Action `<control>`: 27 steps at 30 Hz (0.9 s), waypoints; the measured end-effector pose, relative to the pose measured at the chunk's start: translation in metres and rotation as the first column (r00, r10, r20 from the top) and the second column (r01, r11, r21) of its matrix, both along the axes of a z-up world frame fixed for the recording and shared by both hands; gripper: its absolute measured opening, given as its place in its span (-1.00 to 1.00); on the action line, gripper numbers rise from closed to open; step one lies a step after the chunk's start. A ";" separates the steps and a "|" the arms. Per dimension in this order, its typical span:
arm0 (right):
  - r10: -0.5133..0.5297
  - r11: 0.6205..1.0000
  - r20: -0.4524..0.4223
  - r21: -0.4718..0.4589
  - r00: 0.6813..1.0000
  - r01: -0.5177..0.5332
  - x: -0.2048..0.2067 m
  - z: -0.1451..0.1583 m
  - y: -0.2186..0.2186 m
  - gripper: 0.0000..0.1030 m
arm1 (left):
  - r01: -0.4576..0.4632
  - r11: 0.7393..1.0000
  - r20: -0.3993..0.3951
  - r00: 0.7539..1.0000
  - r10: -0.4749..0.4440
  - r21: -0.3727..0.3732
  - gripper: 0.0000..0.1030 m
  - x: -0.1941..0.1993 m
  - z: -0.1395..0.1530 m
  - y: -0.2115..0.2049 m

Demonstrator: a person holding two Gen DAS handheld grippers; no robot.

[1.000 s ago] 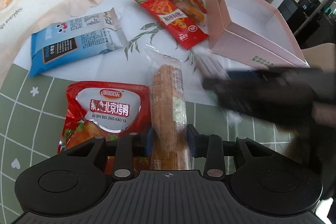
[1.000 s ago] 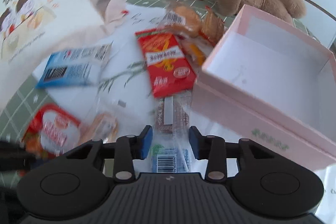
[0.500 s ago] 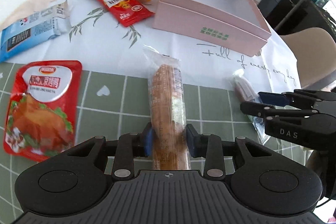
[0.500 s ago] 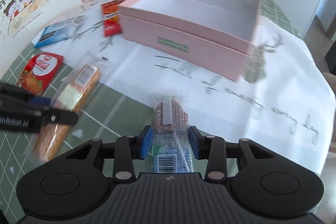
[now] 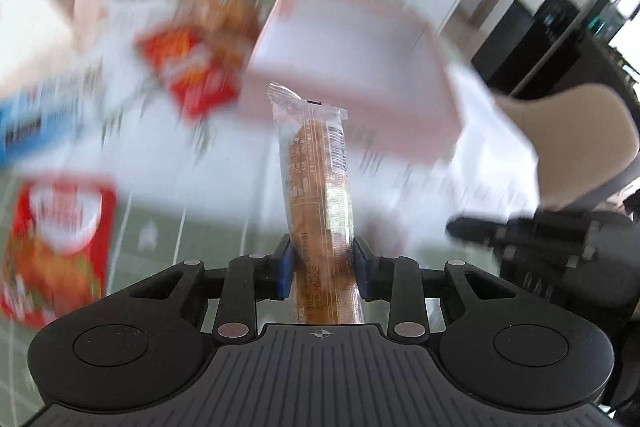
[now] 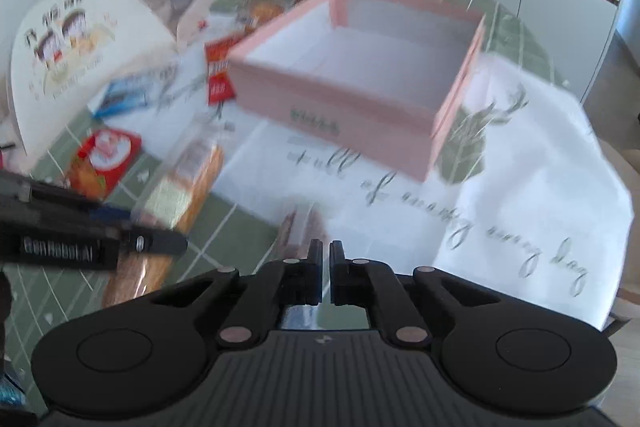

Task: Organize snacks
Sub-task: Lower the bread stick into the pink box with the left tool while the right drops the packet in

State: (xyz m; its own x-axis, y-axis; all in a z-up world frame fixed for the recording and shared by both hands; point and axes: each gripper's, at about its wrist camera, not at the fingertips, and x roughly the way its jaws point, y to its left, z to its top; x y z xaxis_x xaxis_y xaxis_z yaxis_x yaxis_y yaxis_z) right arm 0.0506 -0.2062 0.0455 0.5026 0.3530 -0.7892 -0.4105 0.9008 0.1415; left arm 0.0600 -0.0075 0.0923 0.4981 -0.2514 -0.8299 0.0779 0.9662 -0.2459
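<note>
Pink cardboard box, seen from our left wrist: open-topped, its white inside showing nothing in it, though the blur hides detail. Our left gripper is clamped on a long bread stick in clear wrap, which points up and forward toward the box; small print and a barcode run along the wrapper, too fine to read. Red snack packs and a blue pack lie smeared on the cloth at left.

Right wrist view: the same pink box holds nothing we can see, with a green label (unreadable) on its front wall. Our right gripper has its fingers nearly together, nothing between them; a brown snack in clear wrap lies just ahead on the table. Cursive script crosses the white cloth, legible only as "day".
</note>
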 end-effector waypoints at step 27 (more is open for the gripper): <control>0.052 0.989 0.017 -0.138 0.998 -0.049 -0.001 -0.034 0.052 -0.33 | -0.157 0.975 -0.023 0.988 0.156 -0.160 -0.28 0.014 -0.003 0.054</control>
State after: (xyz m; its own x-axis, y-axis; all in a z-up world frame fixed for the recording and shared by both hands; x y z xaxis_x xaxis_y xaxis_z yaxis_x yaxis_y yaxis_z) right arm 0.0493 -0.1539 0.0116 0.5036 0.2669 -0.8217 -0.4577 0.8891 0.0083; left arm 0.0743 0.0467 0.0890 0.5334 -0.3013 -0.7904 -0.0745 0.9140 -0.3987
